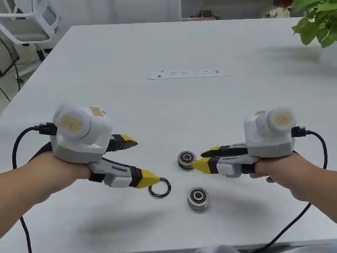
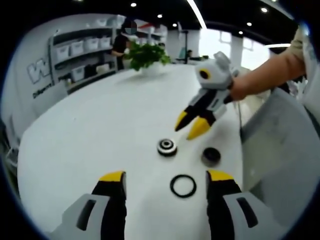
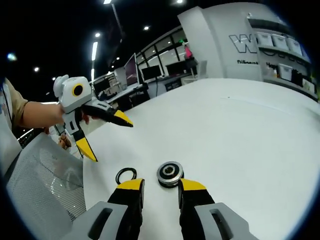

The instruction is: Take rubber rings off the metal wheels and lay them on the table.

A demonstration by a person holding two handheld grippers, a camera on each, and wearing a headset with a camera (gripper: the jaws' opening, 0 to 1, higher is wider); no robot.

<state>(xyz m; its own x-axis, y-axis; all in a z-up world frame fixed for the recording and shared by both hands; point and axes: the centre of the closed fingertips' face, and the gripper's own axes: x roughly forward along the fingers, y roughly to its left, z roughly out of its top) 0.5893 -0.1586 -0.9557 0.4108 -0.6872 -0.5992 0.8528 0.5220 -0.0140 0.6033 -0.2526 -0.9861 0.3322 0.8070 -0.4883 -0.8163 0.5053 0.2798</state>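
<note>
Left tool (image 1: pixel 141 161): jaws spread wide, tips pointing right. Right tool (image 1: pixel 204 159): faces it, tips pointing left, jaws only a narrow gap apart. Left forearm (image 1: pixel 21 190) and right forearm (image 1: pixel 310 184) enter from the bottom corners.

The white table (image 1: pixel 158 47) carries two metal wheels (image 1: pixel 186 158) (image 1: pixel 198 198), a loose rubber ring (image 1: pixel 159 188) — and a socket strip (image 1: pixel 187 74) farther back.

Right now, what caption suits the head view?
Left gripper and right gripper, both open, hover near two metal wheels and a loose rubber ring on a white table.
</note>
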